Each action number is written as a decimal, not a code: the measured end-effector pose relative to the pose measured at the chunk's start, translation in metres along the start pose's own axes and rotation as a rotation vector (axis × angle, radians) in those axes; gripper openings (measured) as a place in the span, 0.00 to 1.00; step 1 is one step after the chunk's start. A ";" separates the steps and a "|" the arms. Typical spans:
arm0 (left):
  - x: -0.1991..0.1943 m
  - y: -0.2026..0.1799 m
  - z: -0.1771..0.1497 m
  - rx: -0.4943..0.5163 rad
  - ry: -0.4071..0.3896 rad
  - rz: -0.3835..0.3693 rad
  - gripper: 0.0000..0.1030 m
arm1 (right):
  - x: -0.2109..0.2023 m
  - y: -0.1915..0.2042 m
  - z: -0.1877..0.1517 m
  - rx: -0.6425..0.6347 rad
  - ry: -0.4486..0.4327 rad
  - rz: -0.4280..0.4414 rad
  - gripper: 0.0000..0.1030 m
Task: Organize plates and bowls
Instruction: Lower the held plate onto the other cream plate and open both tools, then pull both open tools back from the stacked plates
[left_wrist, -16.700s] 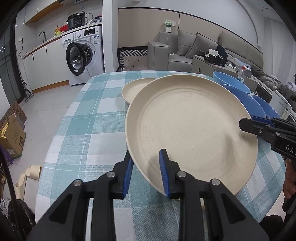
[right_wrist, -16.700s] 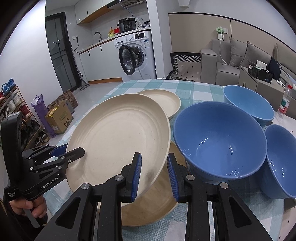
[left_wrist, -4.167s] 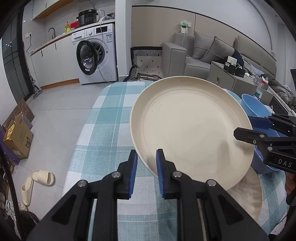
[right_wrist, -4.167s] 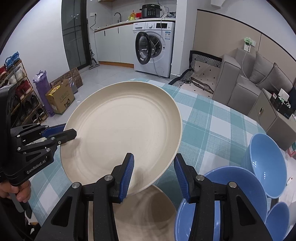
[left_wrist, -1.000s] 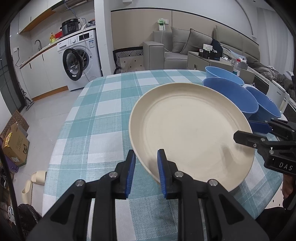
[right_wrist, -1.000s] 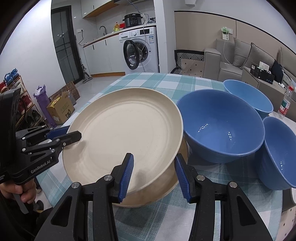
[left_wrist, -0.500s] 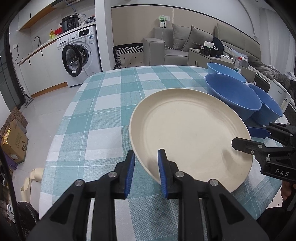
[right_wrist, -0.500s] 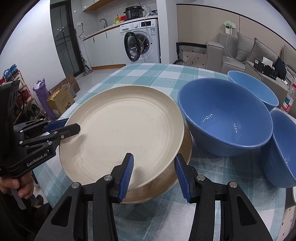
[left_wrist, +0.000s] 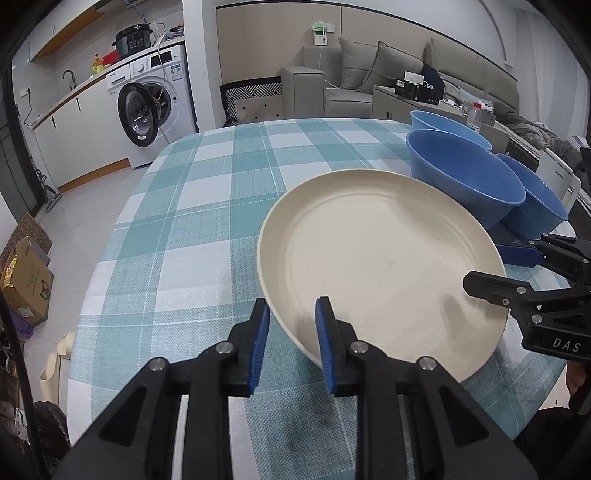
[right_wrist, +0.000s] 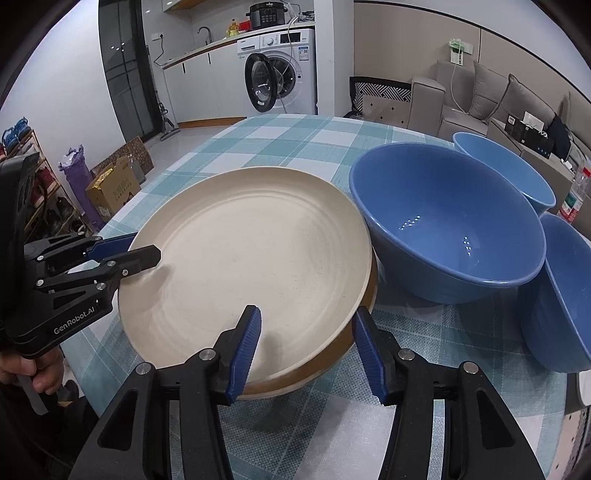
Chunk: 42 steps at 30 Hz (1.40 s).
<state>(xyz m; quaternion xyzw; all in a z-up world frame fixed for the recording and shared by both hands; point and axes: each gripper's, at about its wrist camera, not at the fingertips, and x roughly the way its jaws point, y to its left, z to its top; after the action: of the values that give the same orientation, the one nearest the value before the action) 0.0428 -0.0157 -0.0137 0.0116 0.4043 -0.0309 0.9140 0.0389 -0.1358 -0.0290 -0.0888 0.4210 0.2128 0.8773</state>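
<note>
A large cream plate (left_wrist: 380, 258) lies on top of a tan plate (right_wrist: 325, 363), forming a stack on the checked tablecloth. My left gripper (left_wrist: 291, 332) straddles the cream plate's near rim, its jaws a little apart and loose around it. My right gripper (right_wrist: 304, 347) is open, its fingers on either side of the stack's rim. It shows at the right of the left wrist view (left_wrist: 513, 269). Three blue bowls stand beside the stack: a big one (right_wrist: 443, 221), one behind it (right_wrist: 506, 162) and one to the right (right_wrist: 561, 291).
The table (left_wrist: 207, 206) with its teal checked cloth stretches left and back. Its front edge is close to the stack. A washing machine (left_wrist: 155, 107), a sofa (left_wrist: 369, 81) and a cardboard box on the floor (left_wrist: 26, 280) lie beyond.
The cream plate has come down onto the tan plate. My left gripper's jaws have opened slightly around its rim. My right gripper stays open.
</note>
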 end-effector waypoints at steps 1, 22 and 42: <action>0.001 0.000 0.000 0.002 0.002 0.001 0.22 | 0.000 0.000 0.000 0.000 -0.002 0.000 0.52; 0.010 -0.010 -0.005 0.051 0.033 -0.010 0.35 | -0.002 0.004 -0.004 -0.019 0.001 0.009 0.74; -0.012 -0.006 0.003 -0.004 -0.004 -0.043 0.77 | -0.025 0.001 0.003 0.014 -0.086 0.048 0.99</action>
<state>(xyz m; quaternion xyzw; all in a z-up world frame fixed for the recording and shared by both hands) 0.0368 -0.0215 -0.0025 0.0012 0.4025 -0.0500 0.9140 0.0264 -0.1417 -0.0075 -0.0634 0.3865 0.2346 0.8897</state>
